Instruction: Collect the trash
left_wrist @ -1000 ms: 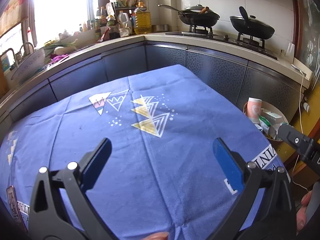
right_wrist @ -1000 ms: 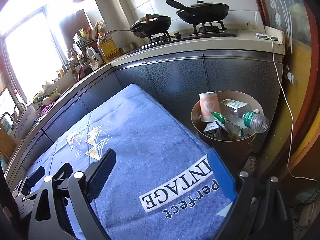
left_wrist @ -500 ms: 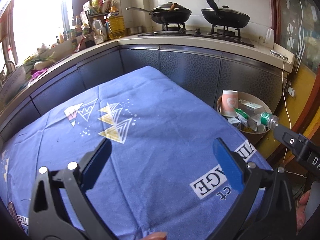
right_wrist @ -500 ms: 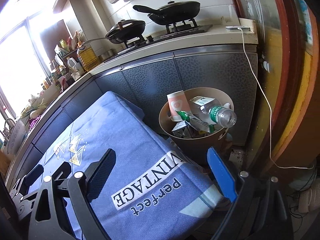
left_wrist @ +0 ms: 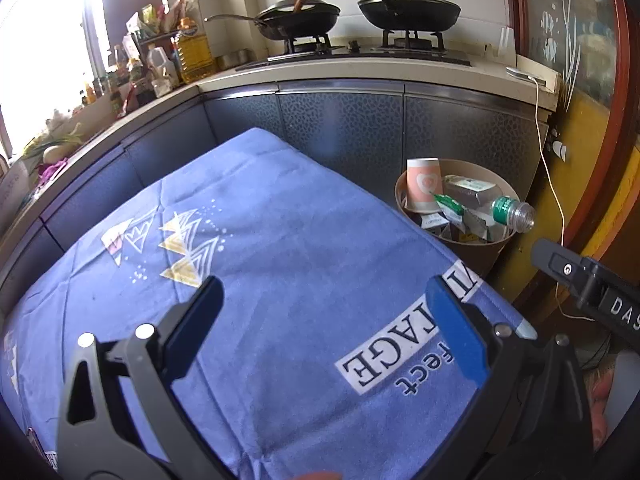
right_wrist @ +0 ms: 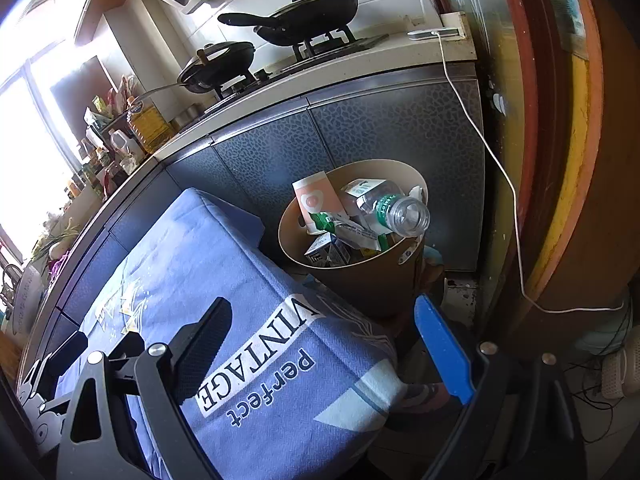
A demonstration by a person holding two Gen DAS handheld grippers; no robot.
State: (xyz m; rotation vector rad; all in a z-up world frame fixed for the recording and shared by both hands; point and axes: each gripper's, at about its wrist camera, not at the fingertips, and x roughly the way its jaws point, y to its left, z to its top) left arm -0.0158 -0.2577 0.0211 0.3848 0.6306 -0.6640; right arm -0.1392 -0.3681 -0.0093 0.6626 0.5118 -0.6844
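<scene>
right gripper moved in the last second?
Yes. The right gripper has swung right, toward the trash bin, which now sits nearer centre; the stove shifted likewise.

Left gripper [left_wrist: 324, 308] fingers spread wide, empty, over blue cloth [left_wrist: 280, 240]. Brown bin [left_wrist: 456, 240] beside the cloth's corner holds pink cup [left_wrist: 422, 184], cartons, and a plastic bottle [left_wrist: 512, 210] (neck overhanging the rim).

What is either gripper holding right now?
Nothing. The left gripper and right gripper are both open over the blue printed tablecloth.
</scene>
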